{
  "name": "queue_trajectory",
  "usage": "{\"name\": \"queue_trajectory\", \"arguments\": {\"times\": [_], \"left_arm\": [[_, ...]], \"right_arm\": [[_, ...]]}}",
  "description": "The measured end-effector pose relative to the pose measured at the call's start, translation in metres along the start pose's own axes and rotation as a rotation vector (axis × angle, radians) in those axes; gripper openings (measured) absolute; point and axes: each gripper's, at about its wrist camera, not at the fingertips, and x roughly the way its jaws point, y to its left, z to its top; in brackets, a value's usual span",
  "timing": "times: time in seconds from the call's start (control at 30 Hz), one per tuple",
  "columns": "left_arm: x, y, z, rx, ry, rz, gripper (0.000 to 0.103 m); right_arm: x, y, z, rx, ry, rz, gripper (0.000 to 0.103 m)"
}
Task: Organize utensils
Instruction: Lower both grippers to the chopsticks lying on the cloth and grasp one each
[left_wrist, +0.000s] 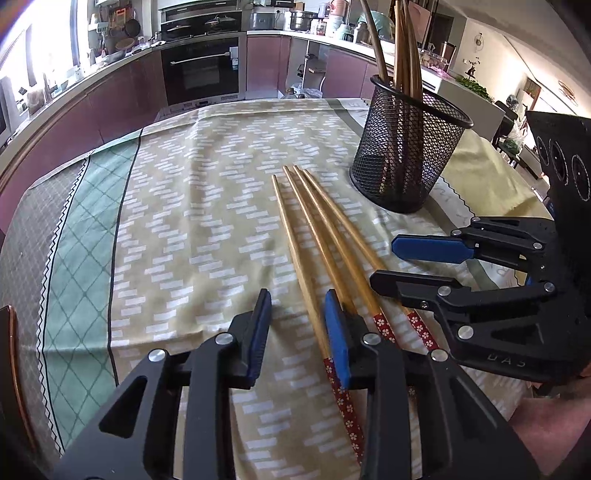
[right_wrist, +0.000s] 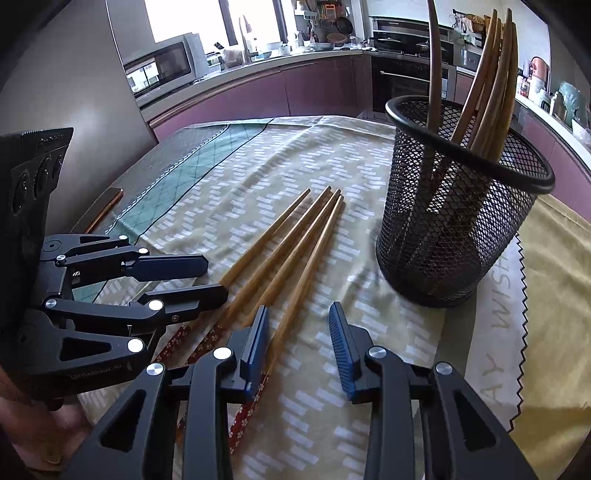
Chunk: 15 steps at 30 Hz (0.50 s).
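A patterned tablecloth (left_wrist: 192, 206) of beige, green and grey covers the whole table, filling the middle of both views. Behind it, along the top of the frames, runs a kitchen counter with a built-in oven (left_wrist: 203, 70).

The black mesh holder (left_wrist: 410, 147) stands upright on the cloth in the upper right of both views, with several wooden chopsticks leaning inside it, their ends rising out of the frame.

Four loose chopsticks (left_wrist: 317, 236) lie side by side on the cloth at centre, just left of the holder, thin tips pointing away and red flowered ends nearest the cameras.

The left gripper (left_wrist: 297, 325), bottom centre of its own view, has its jaws narrowly apart with nothing between them; its right finger sits over the leftmost chopstick. The right gripper (right_wrist: 299, 332), bottom centre of its view, is likewise narrowly parted and empty, its left finger over the rightmost chopstick. Whether either finger touches the wood I cannot tell.
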Motion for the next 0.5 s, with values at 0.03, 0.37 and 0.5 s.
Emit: {"name": "queue_trajectory", "arguments": {"times": [0.03, 0.37, 0.5], "left_arm": [[0.002, 0.0, 0.002, 0.003, 0.0, 0.002, 0.029], [0.016, -0.005, 0.019, 0.019, 0.009, 0.015, 0.012], [0.017, -0.005, 0.02, -0.01, -0.001, 0.013, 0.009]], "right_arm": [[0.001, 0.0, 0.002, 0.0, 0.0, -0.001, 0.033], [0.009, -0.008, 0.011, 0.041, -0.008, -0.011, 0.015], [0.006, -0.018, 0.009, 0.086, -0.01, 0.021, 0.009]]}}
